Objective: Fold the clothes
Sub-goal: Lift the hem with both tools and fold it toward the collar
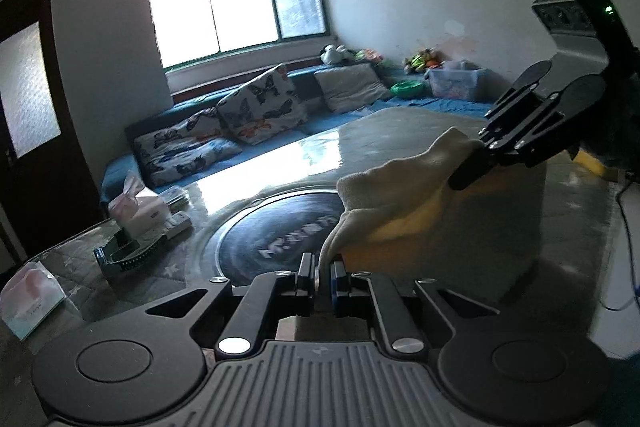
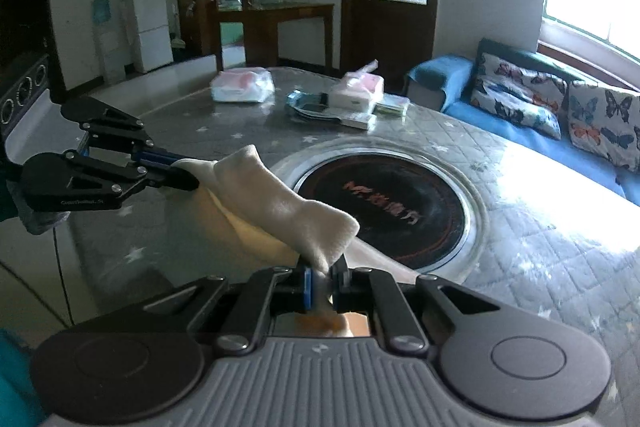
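I have the cream garment (image 1: pixel 392 187) lifted clear above the table (image 1: pixel 280 163), my left gripper (image 1: pixel 323 273) clamped on one edge and my right gripper (image 2: pixel 325 277) clamped on the other, so I judge the fold only started, nothing laid flat or creased yet

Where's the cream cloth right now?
The cream cloth hangs between both grippers, above the table's near edge, beside the dark round hob.
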Demonstrator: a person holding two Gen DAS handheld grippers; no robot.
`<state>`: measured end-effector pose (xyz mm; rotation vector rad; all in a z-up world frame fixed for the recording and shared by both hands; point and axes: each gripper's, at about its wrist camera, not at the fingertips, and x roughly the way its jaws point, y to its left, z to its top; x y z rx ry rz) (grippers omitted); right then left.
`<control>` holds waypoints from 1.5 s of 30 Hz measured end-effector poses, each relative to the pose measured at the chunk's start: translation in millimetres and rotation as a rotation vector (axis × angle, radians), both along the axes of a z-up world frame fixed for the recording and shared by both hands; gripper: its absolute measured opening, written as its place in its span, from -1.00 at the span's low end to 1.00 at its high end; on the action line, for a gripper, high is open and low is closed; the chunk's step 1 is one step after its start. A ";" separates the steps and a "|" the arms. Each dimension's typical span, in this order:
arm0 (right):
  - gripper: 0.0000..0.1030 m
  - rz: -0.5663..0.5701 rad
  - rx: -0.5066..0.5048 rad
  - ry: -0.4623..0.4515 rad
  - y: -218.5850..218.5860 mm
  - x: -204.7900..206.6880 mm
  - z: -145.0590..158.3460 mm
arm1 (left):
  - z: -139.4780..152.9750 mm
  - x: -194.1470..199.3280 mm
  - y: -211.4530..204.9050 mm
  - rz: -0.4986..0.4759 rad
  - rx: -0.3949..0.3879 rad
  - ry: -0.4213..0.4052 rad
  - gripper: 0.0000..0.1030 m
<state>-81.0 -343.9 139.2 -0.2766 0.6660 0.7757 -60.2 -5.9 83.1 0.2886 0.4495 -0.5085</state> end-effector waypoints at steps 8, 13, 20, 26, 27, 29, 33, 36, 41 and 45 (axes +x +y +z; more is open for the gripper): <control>-0.81 -0.086 -0.040 0.080 25.5 82.1 -46.1 | -45.7 83.3 -2.6 0.108 0.028 0.134 -0.84; -0.59 -0.158 -0.023 0.103 17.2 96.6 -61.2 | -61.6 91.2 -3.3 0.152 0.044 0.160 -0.73; -0.57 -0.247 -0.041 0.096 -24.5 85.6 -53.6 | -57.2 94.5 1.3 0.237 0.047 0.154 -0.55; -0.57 -0.284 -0.041 0.136 -46.0 73.0 -65.7 | -43.5 82.1 -1.1 0.284 0.057 0.114 -0.56; -0.57 -0.289 -0.035 0.141 -47.7 72.1 -67.8 | -41.0 79.0 -2.4 0.283 0.052 0.111 -0.56; -0.57 -0.296 -0.017 0.149 -49.9 71.6 -71.2 | -36.8 72.1 -7.3 0.257 0.040 0.109 -0.56; -0.57 -0.309 0.004 0.161 -49.6 75.0 -76.4 | -34.2 57.0 -23.9 0.172 0.012 0.133 -0.56; -0.57 -0.322 0.018 0.172 -48.5 77.7 -81.9 | -36.7 49.4 -36.5 0.111 -0.010 0.163 -0.55; -0.57 -0.352 0.059 0.196 -53.1 78.9 -90.9 | -47.4 41.3 -53.7 0.028 -0.024 0.200 -0.56; -0.59 -0.374 0.077 0.194 -55.2 77.0 -91.9 | -56.0 39.2 -56.9 -0.004 -0.035 0.239 -0.59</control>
